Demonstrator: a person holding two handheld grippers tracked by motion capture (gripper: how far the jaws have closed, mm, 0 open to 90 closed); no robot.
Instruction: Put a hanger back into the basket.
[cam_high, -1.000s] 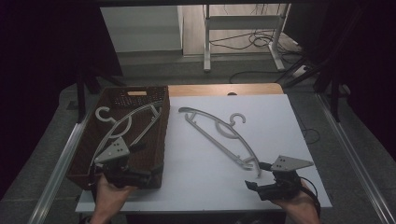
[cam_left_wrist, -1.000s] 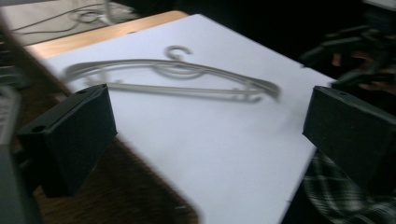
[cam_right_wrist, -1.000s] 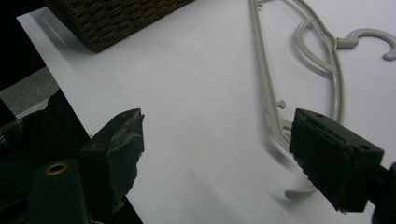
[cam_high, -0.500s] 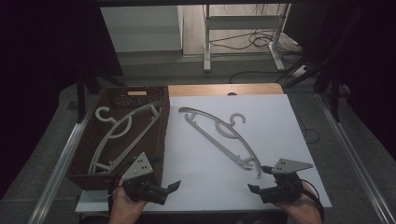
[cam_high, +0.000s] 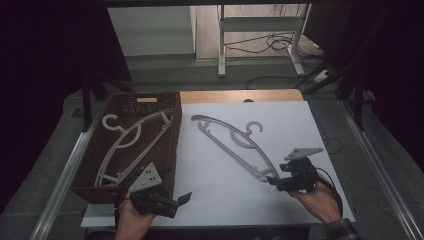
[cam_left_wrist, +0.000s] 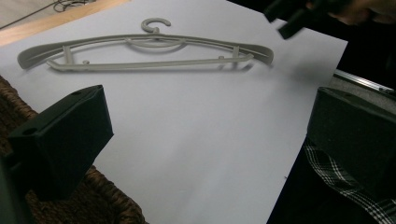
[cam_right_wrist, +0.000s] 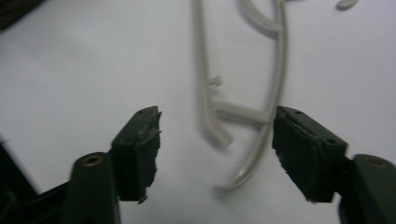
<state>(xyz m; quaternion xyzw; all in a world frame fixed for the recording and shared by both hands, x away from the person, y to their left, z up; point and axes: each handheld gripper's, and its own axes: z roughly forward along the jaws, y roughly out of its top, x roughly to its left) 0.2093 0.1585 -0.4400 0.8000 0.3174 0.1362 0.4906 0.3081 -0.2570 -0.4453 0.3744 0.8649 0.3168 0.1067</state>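
Left gripper (cam_high: 167, 202) has pulled back out of the basket (cam_high: 172, 150) over the last second, jaws spread and empty, leaving one hanger (cam_high: 132, 142) lying inside. Right gripper (cam_high: 287, 181), jaws spread, has edged up to the near end of the second hanger (cam_high: 235, 142), which lies flat on the white desk (cam_high: 225, 185). Likely next: pinch that end and carry it to the basket.

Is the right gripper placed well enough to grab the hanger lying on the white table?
Probably yes. The right gripper is open, and the near end of the hanger lies between its jaws on the white table, with nothing in between.
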